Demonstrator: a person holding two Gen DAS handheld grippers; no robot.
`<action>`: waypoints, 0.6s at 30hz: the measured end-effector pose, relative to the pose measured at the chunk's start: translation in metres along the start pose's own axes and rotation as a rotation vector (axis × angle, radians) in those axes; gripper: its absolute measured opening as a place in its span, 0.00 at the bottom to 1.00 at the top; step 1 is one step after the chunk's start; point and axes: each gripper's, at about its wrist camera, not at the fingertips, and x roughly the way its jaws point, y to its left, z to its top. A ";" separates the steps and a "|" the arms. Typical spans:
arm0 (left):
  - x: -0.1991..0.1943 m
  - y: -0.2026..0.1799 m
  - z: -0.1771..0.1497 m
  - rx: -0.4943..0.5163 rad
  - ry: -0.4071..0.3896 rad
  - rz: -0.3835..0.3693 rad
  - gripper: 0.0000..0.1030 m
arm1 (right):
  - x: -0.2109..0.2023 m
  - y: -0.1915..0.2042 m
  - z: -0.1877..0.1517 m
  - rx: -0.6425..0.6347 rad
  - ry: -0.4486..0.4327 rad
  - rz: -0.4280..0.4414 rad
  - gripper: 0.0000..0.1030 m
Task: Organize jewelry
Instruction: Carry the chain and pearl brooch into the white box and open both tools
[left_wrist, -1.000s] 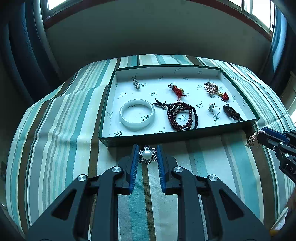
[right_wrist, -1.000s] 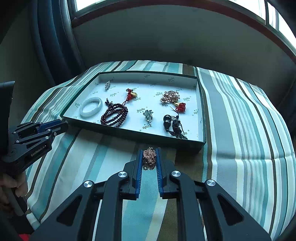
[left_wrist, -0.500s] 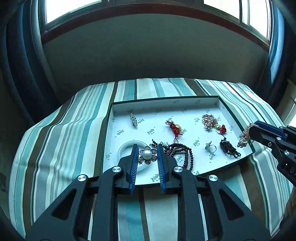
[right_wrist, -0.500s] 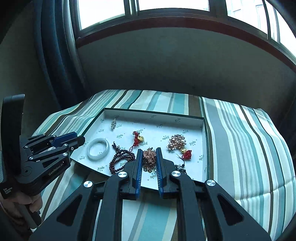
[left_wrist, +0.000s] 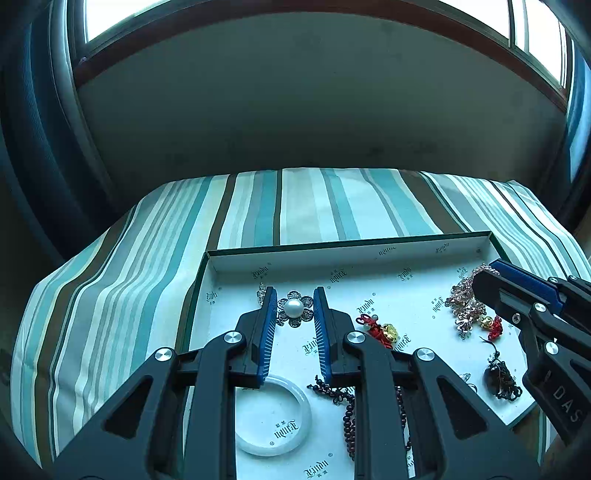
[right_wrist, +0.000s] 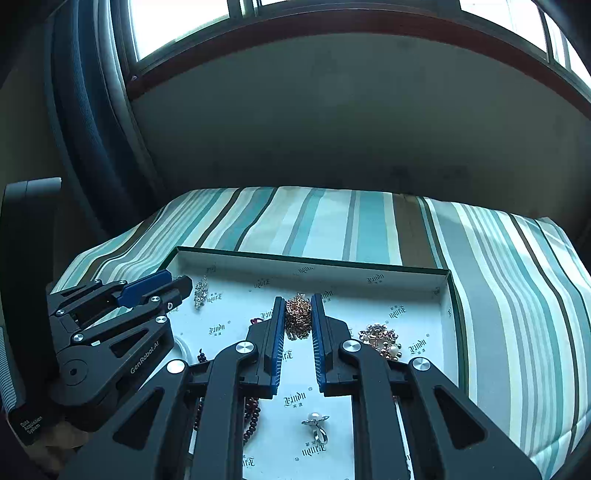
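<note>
My left gripper (left_wrist: 294, 308) is shut on a silver flower brooch with a pearl (left_wrist: 294, 307) and holds it over the back left part of the white-lined tray (left_wrist: 369, 248). My right gripper (right_wrist: 298, 315) is shut on a bunched rose-gold chain (right_wrist: 297, 318) over the middle back of the tray (right_wrist: 314, 263). The right gripper also shows at the right of the left wrist view (left_wrist: 491, 284). The left gripper shows at the left of the right wrist view (right_wrist: 173, 290).
In the tray lie a white bangle (left_wrist: 273, 417), dark red beads (left_wrist: 349, 417), a red and gold charm (left_wrist: 380, 330), a gold cluster (left_wrist: 465, 310), a dark tassel (left_wrist: 500, 380), a silver pendant (right_wrist: 201, 290) and a pearl ring (right_wrist: 316, 422). Striped cloth (left_wrist: 147, 258) covers the table.
Both grippers have moved forward from the cloth in front of the tray to over the tray's back part, each still holding its piece.
</note>
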 end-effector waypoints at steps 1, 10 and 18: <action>0.007 0.000 0.000 -0.006 0.014 -0.001 0.19 | 0.008 0.000 -0.001 0.003 0.011 -0.004 0.14; 0.039 0.002 -0.002 -0.014 0.082 0.012 0.20 | 0.048 -0.007 -0.001 0.032 0.088 -0.032 0.14; 0.047 0.000 -0.004 -0.009 0.093 0.026 0.43 | 0.054 -0.009 -0.004 0.031 0.110 -0.044 0.16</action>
